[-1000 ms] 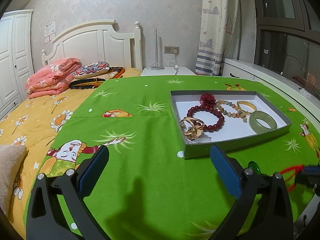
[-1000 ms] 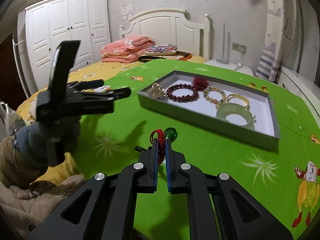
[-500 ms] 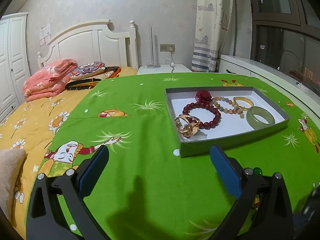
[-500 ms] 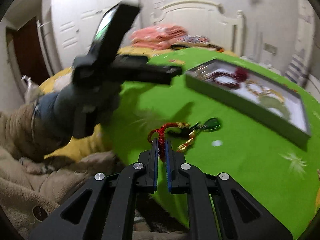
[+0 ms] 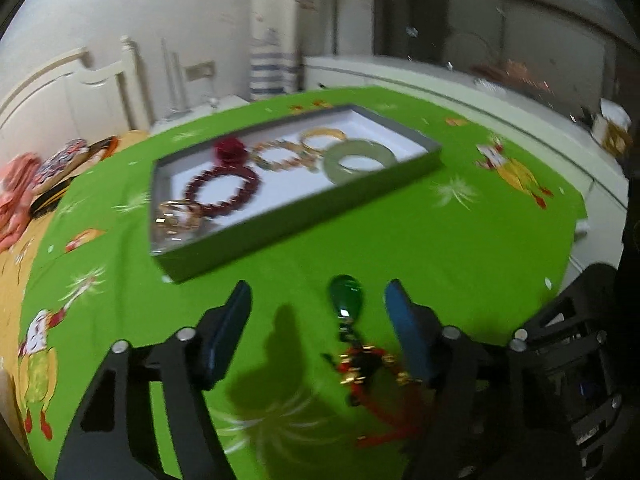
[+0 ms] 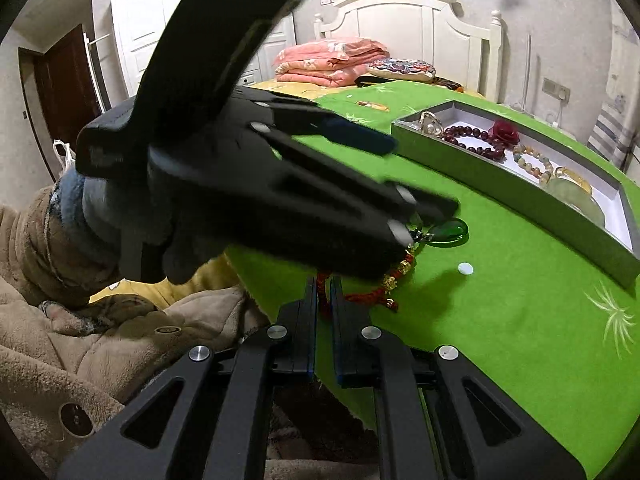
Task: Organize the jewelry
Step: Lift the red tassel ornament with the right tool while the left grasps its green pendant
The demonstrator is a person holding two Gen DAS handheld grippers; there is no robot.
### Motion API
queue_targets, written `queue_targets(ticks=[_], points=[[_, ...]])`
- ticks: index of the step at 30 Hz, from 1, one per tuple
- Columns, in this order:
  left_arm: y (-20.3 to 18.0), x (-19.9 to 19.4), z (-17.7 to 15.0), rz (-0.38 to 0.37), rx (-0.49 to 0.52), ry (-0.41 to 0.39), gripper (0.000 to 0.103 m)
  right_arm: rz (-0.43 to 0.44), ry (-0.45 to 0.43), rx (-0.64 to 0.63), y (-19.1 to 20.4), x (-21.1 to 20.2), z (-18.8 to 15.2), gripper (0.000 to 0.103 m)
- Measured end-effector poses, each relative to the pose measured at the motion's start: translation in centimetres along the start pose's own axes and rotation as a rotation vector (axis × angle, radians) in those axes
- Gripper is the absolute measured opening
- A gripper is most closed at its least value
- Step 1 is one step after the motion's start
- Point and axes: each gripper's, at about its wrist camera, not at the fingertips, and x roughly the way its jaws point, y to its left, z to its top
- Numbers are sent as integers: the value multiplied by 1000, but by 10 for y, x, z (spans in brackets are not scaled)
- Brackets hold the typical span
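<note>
- Pinching the red cord (image 6: 362,295) of the pendant necklace between my right gripper (image 6: 324,292) fingers, which are nearly closed on it; its green pendant (image 6: 450,233) lies on the green cloth (image 6: 500,320)
- my left gripper (image 5: 318,312) spreads wide, one finger either side of the green pendant (image 5: 346,297), not touching it
- the grey tray (image 5: 304,216) beyond holds a dark red bead bracelet (image 5: 222,190), a pale green bangle (image 5: 358,159), and other pieces
</note>
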Motion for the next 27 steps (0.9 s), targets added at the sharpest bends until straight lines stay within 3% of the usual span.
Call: queue_targets(ticks=[1,5,7,8,11,19,24,27], points=[[-3,3,-1,-11,4,17,62,0,0,1,-1,0,0,8],[-8,17,-4,-51,5,80,32,3,-5,6,-2,0,-2,8],[-13,20,-5,-33,25,67,28,3,-5,4,-2,0,-1,8],[-13,20,-4,-32,28,63,18,3,-5,3,-3,1,-1,8],[-10,24,-1,57,15,43,17,2,-3,-2,-2,1,-1,8],[51,11,2,200,-137,1,17,-14,0,0,0,0,-2,8],[70,-1,-13,147,-175,0,19,-37,1,13,-5,2,0,8],[74,-7,-25,160,-194,-5,47,-84,-5,60,-17,0,0,8]])
